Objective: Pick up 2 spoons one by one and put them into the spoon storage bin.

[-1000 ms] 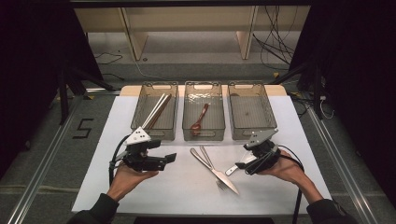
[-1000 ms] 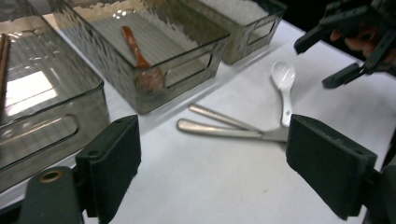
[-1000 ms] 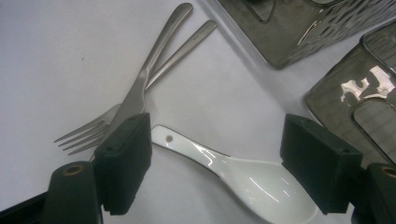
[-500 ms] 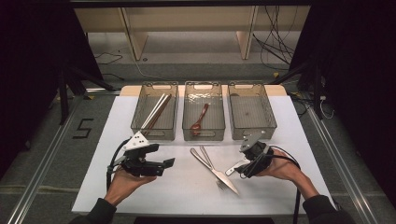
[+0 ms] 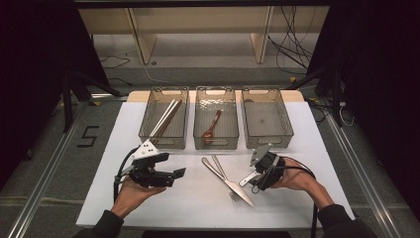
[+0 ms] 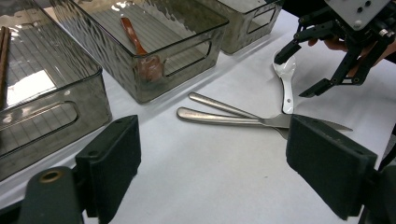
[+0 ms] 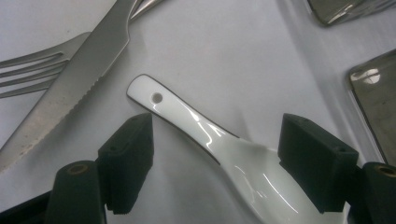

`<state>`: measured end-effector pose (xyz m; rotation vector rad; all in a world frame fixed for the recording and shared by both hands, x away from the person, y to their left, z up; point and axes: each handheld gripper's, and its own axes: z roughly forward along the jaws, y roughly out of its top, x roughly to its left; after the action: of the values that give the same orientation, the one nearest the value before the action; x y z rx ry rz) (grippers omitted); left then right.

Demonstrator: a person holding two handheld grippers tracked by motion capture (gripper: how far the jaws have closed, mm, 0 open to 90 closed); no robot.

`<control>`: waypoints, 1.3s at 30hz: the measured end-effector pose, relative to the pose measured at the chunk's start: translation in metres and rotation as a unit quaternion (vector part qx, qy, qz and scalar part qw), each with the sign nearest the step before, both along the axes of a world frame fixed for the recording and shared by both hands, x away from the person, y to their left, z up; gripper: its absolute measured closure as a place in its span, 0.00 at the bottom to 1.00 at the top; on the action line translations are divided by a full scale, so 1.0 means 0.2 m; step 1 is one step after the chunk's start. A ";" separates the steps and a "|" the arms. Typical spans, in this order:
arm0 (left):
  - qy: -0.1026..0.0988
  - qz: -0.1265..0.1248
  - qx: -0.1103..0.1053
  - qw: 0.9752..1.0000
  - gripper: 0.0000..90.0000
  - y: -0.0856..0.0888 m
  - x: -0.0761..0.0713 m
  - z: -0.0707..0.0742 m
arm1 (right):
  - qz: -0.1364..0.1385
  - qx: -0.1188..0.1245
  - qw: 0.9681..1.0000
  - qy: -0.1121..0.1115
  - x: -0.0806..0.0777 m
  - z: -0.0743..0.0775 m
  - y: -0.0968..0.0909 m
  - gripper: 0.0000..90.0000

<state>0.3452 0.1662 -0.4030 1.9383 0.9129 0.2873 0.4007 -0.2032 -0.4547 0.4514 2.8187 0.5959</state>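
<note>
A white ceramic spoon [image 7: 187, 116] lies on the white table mat, its handle pointing at a steel knife [image 7: 74, 88] and fork [image 7: 28, 70]. My right gripper [image 7: 222, 154] is open and straddles the spoon's neck, with neither pad touching it. From above, the right gripper [image 5: 255, 178] tilts down-left over the spoon [image 5: 245, 181], just right of the crossed knife [image 5: 228, 182] and fork [image 5: 220, 168]. My left gripper [image 5: 174, 177] is held above the mat left of the cutlery, open and with nothing in it. In its own view the left gripper [image 6: 219, 163] faces the knife [image 6: 210, 116].
Three clear bins stand in a row at the mat's far side. The left bin [image 5: 148, 130] holds chopsticks [image 5: 164, 118], the middle bin [image 5: 198, 134] a red-brown spoon [image 5: 212, 126], and the right bin [image 5: 287, 130] has nothing in it. Dark floor surrounds the table.
My right gripper has come down and slightly left, onto the white spoon. The left gripper has stayed where it was.
</note>
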 end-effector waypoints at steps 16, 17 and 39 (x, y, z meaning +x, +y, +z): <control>0.000 -0.003 0.001 1.000 0.20 0.00 0.00 0.00 | 0.026 -0.017 0.999 0.017 0.03 -0.05 0.04 0.34; -0.001 -0.002 0.001 1.000 0.20 -0.01 0.00 0.00 | 0.026 -0.017 0.999 0.020 0.03 -0.05 0.03 0.35; -0.002 -0.008 0.008 1.000 0.21 -0.01 0.00 0.00 | 0.009 -0.023 0.998 0.054 0.04 -0.03 0.05 0.86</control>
<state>0.3444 0.1646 -0.4032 1.9595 0.8940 0.2893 0.4089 -0.1929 -0.4603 0.4623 2.9363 0.5239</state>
